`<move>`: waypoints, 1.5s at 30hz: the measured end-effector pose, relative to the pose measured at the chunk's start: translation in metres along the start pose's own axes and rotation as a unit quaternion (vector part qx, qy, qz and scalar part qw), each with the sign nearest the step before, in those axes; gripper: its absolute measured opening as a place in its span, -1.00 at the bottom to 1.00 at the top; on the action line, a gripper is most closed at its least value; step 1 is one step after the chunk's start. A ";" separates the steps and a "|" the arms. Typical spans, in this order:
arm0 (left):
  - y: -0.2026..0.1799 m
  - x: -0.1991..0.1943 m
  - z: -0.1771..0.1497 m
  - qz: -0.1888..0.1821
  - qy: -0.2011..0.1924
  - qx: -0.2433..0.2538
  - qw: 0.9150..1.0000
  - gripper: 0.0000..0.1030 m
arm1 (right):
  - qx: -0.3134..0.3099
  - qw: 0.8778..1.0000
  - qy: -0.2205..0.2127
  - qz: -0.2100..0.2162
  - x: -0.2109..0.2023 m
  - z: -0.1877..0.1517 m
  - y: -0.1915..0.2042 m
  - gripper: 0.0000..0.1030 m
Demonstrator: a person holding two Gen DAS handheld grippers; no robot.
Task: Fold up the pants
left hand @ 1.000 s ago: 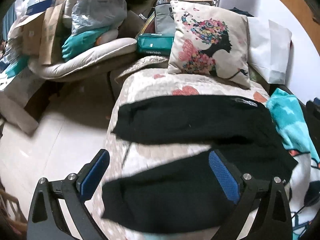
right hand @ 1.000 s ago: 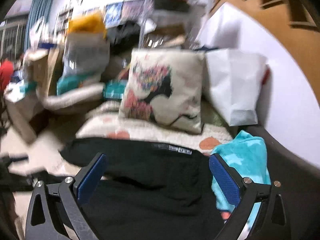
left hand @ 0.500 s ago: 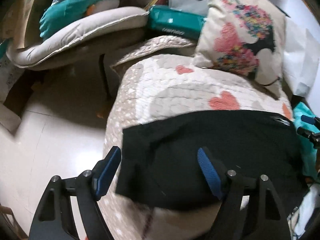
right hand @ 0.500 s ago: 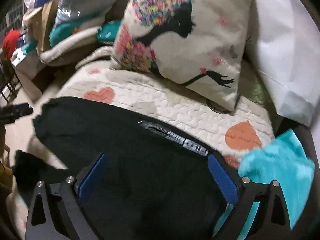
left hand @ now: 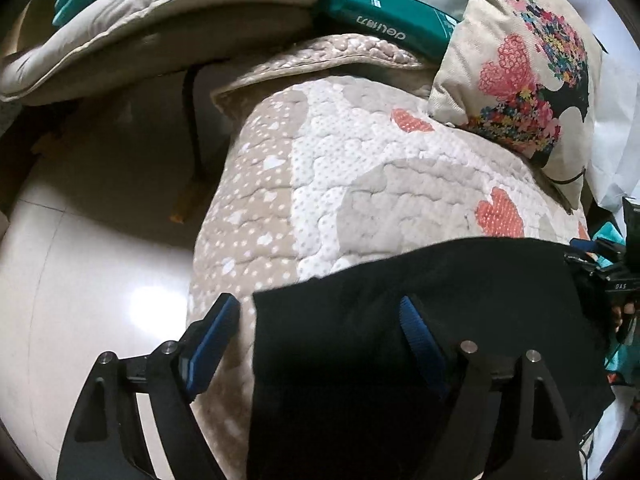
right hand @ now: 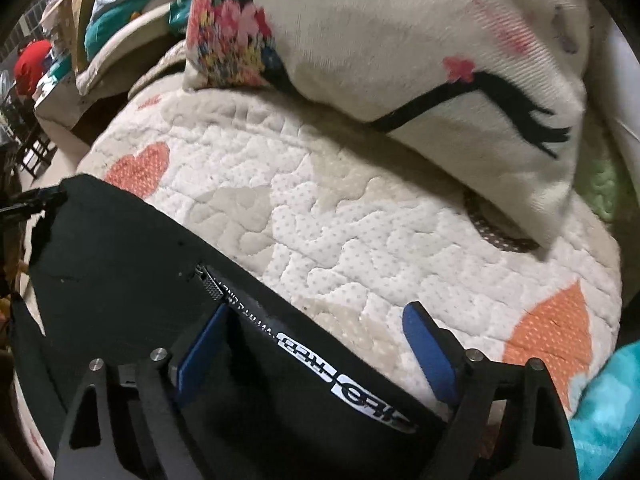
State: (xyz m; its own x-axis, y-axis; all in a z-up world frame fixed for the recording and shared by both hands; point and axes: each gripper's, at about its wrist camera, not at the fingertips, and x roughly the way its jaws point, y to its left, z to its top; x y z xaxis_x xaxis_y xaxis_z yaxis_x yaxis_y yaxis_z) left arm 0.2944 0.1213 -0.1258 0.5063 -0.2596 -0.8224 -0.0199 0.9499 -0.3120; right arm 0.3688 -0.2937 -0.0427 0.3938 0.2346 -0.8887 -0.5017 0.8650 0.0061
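Black pants (left hand: 420, 292) lie spread on a quilted cover with orange hearts (left hand: 380, 184). My left gripper (left hand: 316, 328) is open, its blue pads straddling the cuff corner of the far leg. The pants also show in the right wrist view (right hand: 132, 264), with a white-lettered waistband (right hand: 348, 384). My right gripper (right hand: 316, 336) is open, low over the waistband edge, one pad on the black cloth, the other over the quilt. The right gripper shows at the far right of the left wrist view (left hand: 600, 268).
A flowered cushion (left hand: 528, 60) leans at the back of the quilt (right hand: 352, 216). A teal cloth (right hand: 604, 396) lies at the right. A beige seat pad (left hand: 152, 20) and green box (left hand: 384, 16) sit behind. Tiled floor (left hand: 88, 280) drops off to the left.
Both grippers have moved forward and down onto the far edge of the pants: the left to the far leg's cuff, the right to the waistband. Both stay open.
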 end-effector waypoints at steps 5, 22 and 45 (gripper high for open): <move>-0.012 0.003 0.004 0.005 -0.004 0.020 1.000 0.39 | 0.003 1.000 -0.001 0.006 -0.002 -0.002 0.000 0.68; -0.065 -0.080 -0.007 0.046 -0.071 0.111 0.990 -0.72 | 0.019 0.999 -0.035 0.033 -0.051 -0.013 0.036 -0.79; -0.074 -0.184 -0.216 0.122 -0.051 0.184 0.974 -0.69 | 0.040 0.999 -0.003 0.024 -0.149 -0.196 0.169 -0.85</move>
State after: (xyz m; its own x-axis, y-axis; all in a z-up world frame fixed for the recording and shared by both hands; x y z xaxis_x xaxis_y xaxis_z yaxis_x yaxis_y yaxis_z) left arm 0.0160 0.0617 -0.0541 0.6080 -0.0180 -0.7937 0.1514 0.9840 0.0936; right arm 0.0744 -0.2699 0.0004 0.3745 0.2796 -0.8841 -0.4573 0.8851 0.0862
